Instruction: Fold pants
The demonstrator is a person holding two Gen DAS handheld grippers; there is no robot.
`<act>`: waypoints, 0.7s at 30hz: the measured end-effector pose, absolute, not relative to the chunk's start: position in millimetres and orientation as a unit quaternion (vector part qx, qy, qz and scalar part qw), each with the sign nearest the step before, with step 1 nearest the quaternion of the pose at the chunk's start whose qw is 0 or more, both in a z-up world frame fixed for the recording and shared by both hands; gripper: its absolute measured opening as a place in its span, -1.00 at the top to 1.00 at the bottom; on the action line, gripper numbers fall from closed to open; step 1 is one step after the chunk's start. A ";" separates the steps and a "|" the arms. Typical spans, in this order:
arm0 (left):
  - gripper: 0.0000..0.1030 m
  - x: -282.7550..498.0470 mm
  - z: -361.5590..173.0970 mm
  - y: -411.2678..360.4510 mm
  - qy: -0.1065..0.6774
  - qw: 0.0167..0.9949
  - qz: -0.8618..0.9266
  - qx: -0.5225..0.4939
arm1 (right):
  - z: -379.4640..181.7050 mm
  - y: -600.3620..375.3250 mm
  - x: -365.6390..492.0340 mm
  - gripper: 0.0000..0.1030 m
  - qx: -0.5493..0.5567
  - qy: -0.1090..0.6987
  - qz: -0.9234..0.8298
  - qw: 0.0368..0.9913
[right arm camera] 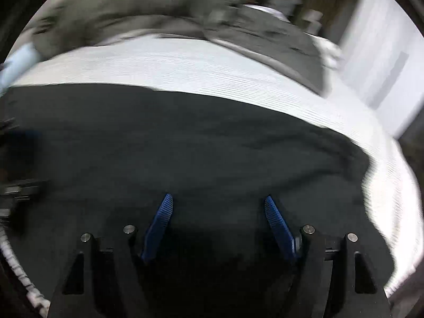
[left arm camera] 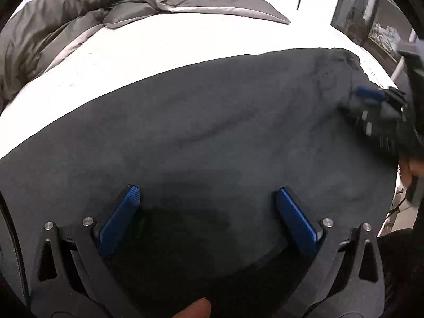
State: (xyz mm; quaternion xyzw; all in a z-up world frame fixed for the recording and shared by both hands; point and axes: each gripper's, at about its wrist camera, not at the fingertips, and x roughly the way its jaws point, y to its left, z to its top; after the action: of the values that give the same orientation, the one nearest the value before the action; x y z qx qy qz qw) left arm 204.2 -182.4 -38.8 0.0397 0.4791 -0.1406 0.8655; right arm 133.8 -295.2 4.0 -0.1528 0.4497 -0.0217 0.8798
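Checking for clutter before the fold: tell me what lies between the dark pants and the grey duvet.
Only a bare strip of white bedsheet separates the pants from the duvet, clearest in the left wrist view.

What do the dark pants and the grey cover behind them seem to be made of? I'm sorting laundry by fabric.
Pants: likely a soft matte knit or fleece, since the surface looks dull with faint, rounded creases. Grey cover: probably a smooth, padded synthetic, judging by its slight sheen and puffy folds. Neither can be settled by look alone.
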 end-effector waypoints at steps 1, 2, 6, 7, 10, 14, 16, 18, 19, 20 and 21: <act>-0.99 205.2 -39.1 -177.1 0.480 0.866 -0.138 0.038 | 5.9 -318.4 136.1 -0.43 -0.142 0.447 -0.064 0.881; -0.99 205.2 -39.1 -169.1 0.481 0.866 -0.131 0.035 | 7.4 -348.9 138.3 -0.21 -0.124 0.443 -0.122 0.880; -0.99 202.5 -34.5 -122.9 0.482 0.871 -0.093 0.016 | 9.4 -382.2 133.1 -0.16 -0.052 0.435 -0.091 0.894; -0.99 201.6 -33.5 -115.4 0.480 0.873 -0.086 0.016 | 8.4 -376.7 129.2 -0.17 -0.076 0.431 -0.093 0.894; -0.99 197.4 -34.3 -78.6 0.484 0.874 -0.045 0.005 | 10.3 -366.8 127.4 -0.18 -0.083 0.433 -0.095 0.892; -0.99 193.5 -37.9 -40.5 0.482 0.875 -0.026 -0.026 | 29.8 -328.8 123.8 -0.44 -0.074 0.423 -0.032 0.903; -0.99 191.5 -37.5 -38.3 0.478 0.878 -0.029 -0.015 | 31.7 -294.3 120.8 -0.44 -0.094 0.420 0.019 0.902; -0.99 187.0 -38.9 -39.7 0.475 0.880 -0.031 0.007 | 31.7 -256.0 110.9 -0.45 -0.122 0.418 0.066 0.898; -0.99 183.6 -39.3 -37.5 0.473 0.880 -0.033 0.011 | 29.7 -240.8 104.3 -0.45 -0.128 0.418 0.085 0.895; -0.99 181.1 -39.7 -33.5 0.472 0.881 -0.035 0.009 | 25.2 -228.2 96.4 -0.46 -0.139 0.424 0.110 0.888; -0.99 178.9 -39.2 -29.7 0.472 0.881 -0.034 0.006 | 19.9 -221.5 90.1 -0.46 -0.153 0.429 0.123 0.882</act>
State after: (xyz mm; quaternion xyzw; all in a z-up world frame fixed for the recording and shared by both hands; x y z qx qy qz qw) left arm 178.9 -29.7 -39.2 0.0064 0.4717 -0.0339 0.8811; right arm 90.1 -221.5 19.9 -0.1531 0.4293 0.1231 0.8815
